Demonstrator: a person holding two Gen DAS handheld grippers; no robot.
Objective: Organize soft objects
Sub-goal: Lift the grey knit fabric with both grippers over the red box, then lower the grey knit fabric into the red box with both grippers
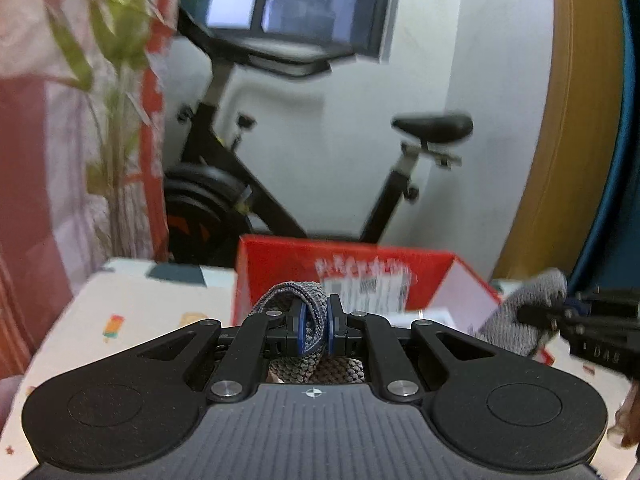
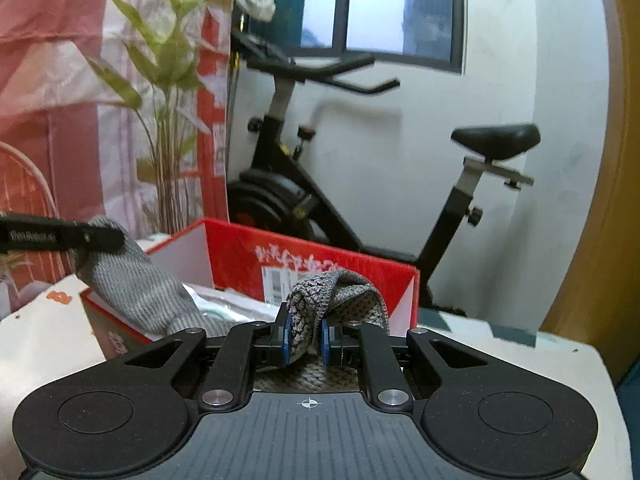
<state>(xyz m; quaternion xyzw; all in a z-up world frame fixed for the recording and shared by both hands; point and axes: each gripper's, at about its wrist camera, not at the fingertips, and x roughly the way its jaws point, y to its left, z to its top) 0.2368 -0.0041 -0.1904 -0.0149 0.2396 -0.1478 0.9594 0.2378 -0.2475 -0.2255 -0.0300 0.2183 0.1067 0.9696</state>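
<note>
While each grey knitted sock is pinched between blue pads, the left claw and right claw hold theirs near the open red box; box rests on the desk; exercise bike stands far behind.

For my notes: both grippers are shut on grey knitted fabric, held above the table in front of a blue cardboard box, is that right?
Not quite: the cardboard box is red, not blue, as the right wrist view shows. The rest stands: the left gripper and right gripper are each shut on grey knitted fabric above the table.
</note>
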